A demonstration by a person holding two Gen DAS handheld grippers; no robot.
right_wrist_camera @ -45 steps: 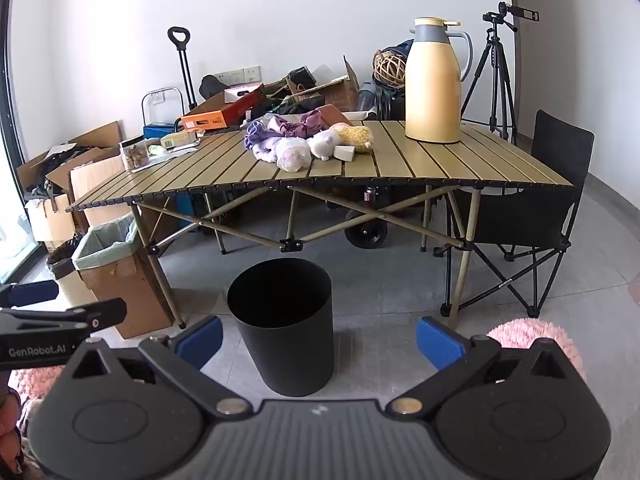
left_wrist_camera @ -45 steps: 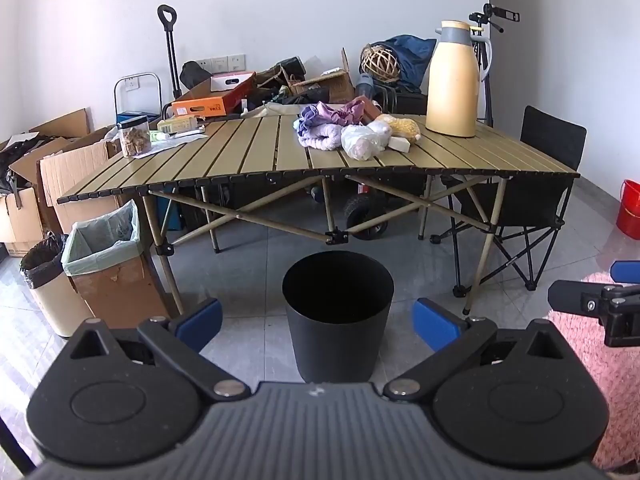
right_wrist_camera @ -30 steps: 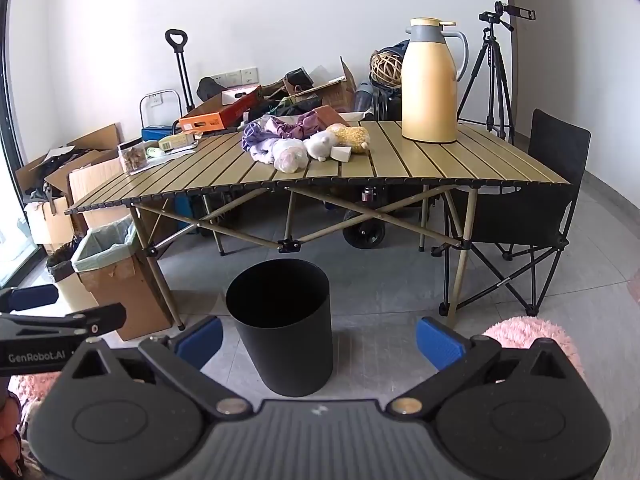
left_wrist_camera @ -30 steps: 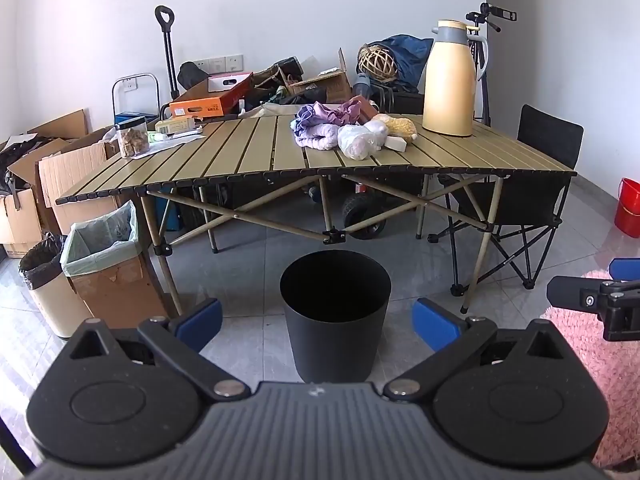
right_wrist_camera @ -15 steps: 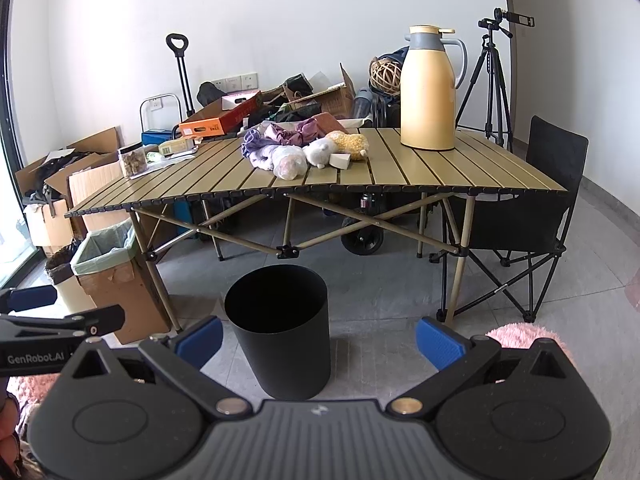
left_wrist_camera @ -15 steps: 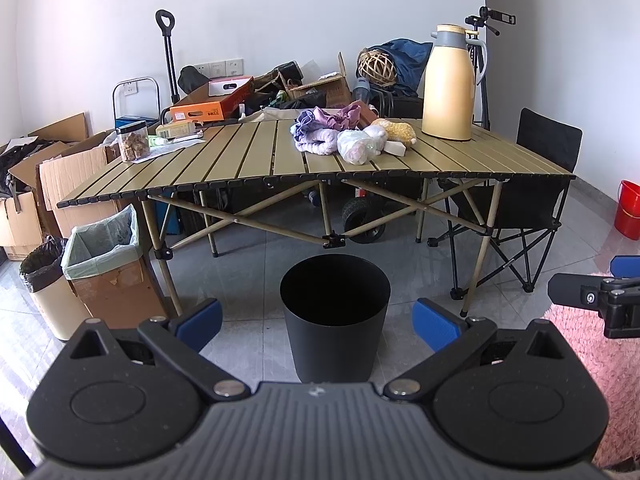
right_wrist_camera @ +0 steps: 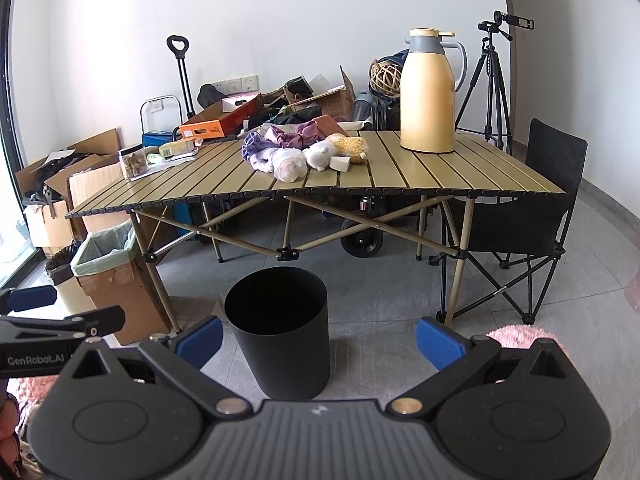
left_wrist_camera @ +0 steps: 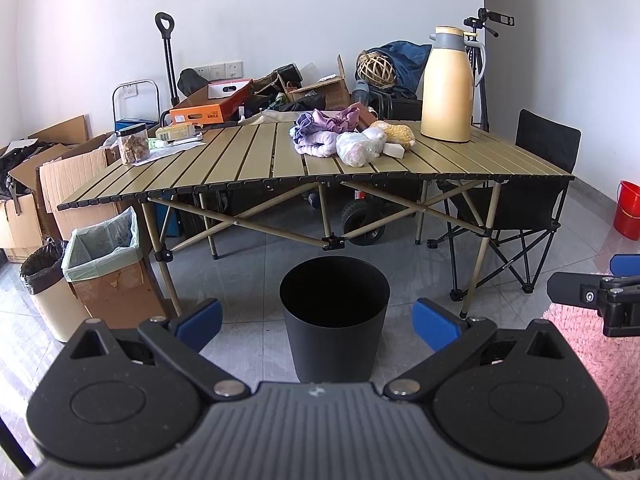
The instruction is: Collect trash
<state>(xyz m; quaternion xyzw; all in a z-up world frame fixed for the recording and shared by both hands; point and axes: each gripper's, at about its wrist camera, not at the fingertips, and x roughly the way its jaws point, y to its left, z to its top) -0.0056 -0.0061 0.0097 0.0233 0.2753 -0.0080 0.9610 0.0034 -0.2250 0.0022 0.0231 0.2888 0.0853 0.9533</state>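
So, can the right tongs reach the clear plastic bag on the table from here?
Probably not yet: the right tongs are open but low and well short of the table. The way to the plastic bag looks free.

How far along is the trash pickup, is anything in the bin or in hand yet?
Nothing looks done. Both the left gripper and right gripper are open and empty. The black bin shows only a dark inside. The clear bag and the pile around it remain on the table.

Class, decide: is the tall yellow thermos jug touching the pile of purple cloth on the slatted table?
Apart. The right wrist view shows bare slats between jug and cloth.
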